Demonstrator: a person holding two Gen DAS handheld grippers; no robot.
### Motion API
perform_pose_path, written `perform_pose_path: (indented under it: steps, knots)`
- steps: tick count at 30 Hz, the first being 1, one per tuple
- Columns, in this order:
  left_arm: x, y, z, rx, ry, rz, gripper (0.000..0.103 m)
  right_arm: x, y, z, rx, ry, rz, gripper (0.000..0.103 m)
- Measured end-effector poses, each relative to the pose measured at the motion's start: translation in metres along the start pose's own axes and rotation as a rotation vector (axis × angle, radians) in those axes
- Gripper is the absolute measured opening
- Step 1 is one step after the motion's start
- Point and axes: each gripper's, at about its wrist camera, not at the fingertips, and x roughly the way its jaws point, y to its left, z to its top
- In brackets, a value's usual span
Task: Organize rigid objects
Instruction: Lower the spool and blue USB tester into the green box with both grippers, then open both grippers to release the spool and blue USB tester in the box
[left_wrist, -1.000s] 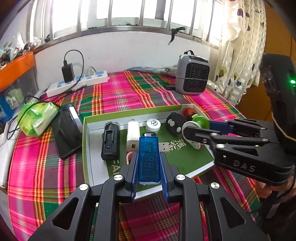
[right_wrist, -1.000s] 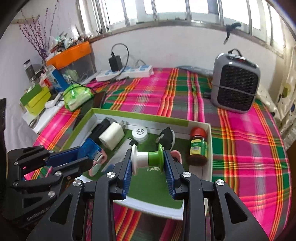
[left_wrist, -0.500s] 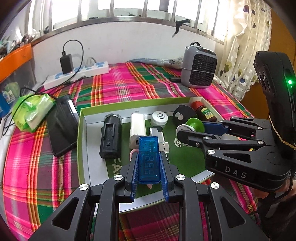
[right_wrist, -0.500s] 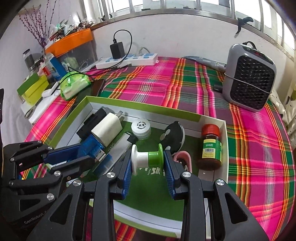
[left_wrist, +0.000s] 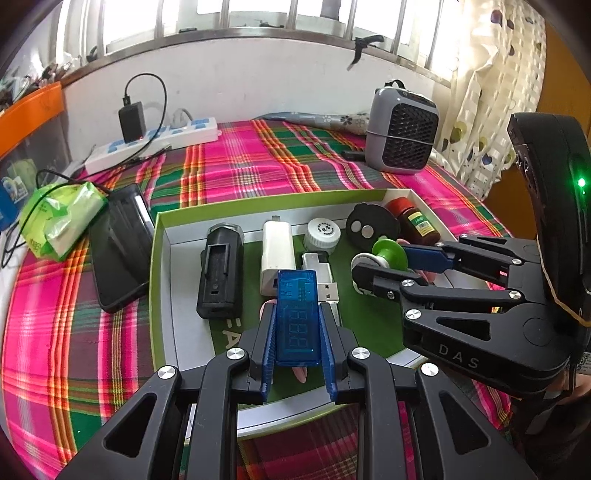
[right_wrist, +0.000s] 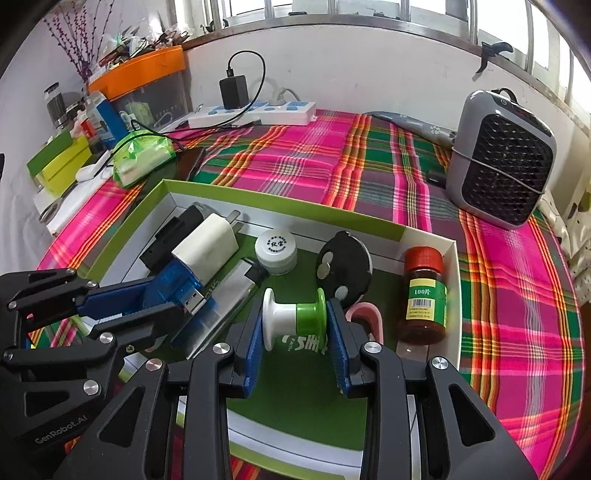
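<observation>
A green-rimmed tray sits on the plaid counter, holding a bottle, charger and cap. Above it, the left gripper clamps a blue USB meter. The right gripper grasps a green-and-white spool.

One green tray holds one brown bottle, one white charger, one black disc, one cap.

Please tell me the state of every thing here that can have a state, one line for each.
left gripper: shut on the blue USB meter
right gripper: shut on the green and white spool
brown bottle: upright, red cap on
green box: open, no lid
power strip: black charger plugged in
</observation>
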Motion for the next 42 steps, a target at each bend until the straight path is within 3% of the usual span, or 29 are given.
perform_pose_path:
  steps: [25,42]
  knots:
    - [0.0031,0.0003,0.0003,0.0,-0.003,-0.004,0.023,0.0017,0.002,-0.0016,-0.007,-0.01,-0.003,0.034]
    - [0.0034,-0.0029,-0.0003,0.005,-0.004,-0.009,0.03,0.0003,0.0005,-0.0008,-0.004,-0.013,-0.003,0.034]
